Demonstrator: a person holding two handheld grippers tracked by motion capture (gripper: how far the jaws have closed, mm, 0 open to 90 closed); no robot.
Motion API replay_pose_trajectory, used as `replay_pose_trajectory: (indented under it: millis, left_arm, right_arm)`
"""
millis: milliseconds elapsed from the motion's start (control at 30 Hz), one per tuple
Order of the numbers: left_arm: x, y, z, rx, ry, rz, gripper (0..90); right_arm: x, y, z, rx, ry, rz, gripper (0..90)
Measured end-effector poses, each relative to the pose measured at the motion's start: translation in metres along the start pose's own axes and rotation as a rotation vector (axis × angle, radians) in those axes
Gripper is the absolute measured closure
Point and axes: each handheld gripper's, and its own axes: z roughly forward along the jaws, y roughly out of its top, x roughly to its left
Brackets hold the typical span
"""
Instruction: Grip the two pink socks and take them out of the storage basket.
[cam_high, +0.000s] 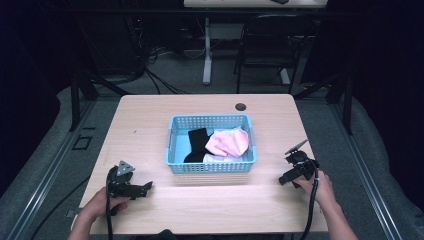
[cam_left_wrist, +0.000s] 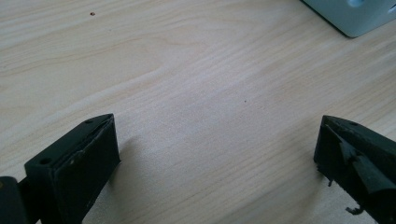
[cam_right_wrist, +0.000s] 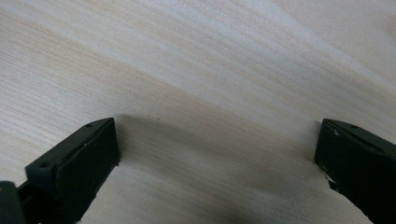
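Observation:
A light blue plastic basket (cam_high: 172, 165) stands in the middle of the wooden table (cam_high: 145, 115). Inside it lie a black cloth (cam_high: 197, 144) and a pink cloth (cam_high: 227, 142) over something white. My left gripper (cam_high: 146, 188) rests low on the table at the front left, jaws pointing right toward the basket, open with bare wood between them (cam_left_wrist: 217, 144). A corner of the basket (cam_left_wrist: 359, 16) shows in the left gripper view. At the front right my right gripper (cam_high: 282, 180) is held just above the table, jaws wide open over bare wood (cam_right_wrist: 217, 149).
A dark round hole (cam_high: 241, 106) sits near the table's far edge. Behind the table stand a black chair (cam_high: 270, 45) and a white desk leg (cam_high: 207, 50) among cables on the floor. Black frame struts flank the table on both sides.

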Motion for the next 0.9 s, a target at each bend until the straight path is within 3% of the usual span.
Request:
replay_pose_trajectory:
  millis: [267, 433, 500, 533, 800, 833, 867, 900]
  left_arm:
    - [0.000, 0.000, 0.000, 0.001, -0.001, 0.000, 0.0]
    - [0.000, 0.000, 0.000, -0.001, 0.001, -0.004, 0.0]
    - [0.000, 0.000, 0.000, -0.001, 0.002, -0.005, 0.0]
    - [0.000, 0.000, 0.000, -0.001, 0.001, -0.004, 0.0]
    - [-0.001, -0.001, -0.001, 0.002, 0.001, -0.006, 0.0]
    - [-0.001, -0.001, -0.001, 0.003, 0.001, -0.006, 0.0]
    - [-0.001, -0.001, -0.001, 0.002, 0.003, -0.006, 0.0]
    - [-0.001, -0.001, -0.001, 0.002, 0.002, -0.008, 0.0]
  right_arm:
    - [0.001, 0.001, 0.000, -0.006, -0.002, 0.007, 0.0]
    - [0.001, 0.003, 0.000, 0.022, -0.009, 0.003, 0.0]
    - [0.002, 0.004, -0.005, 0.009, -0.017, 0.015, 0.0]
    - [0.001, 0.005, -0.010, -0.023, -0.002, 0.025, 0.0]
    - [0.007, 0.008, -0.027, -0.048, 0.005, 0.010, 0.0]
    - [0.010, 0.008, -0.028, -0.084, 0.012, 0.027, 0.0]
    - [0.011, 0.010, -0.034, -0.058, -0.006, -0.004, 0.0]
    - [0.012, 0.011, -0.036, -0.072, -0.009, 0.001, 0.0]
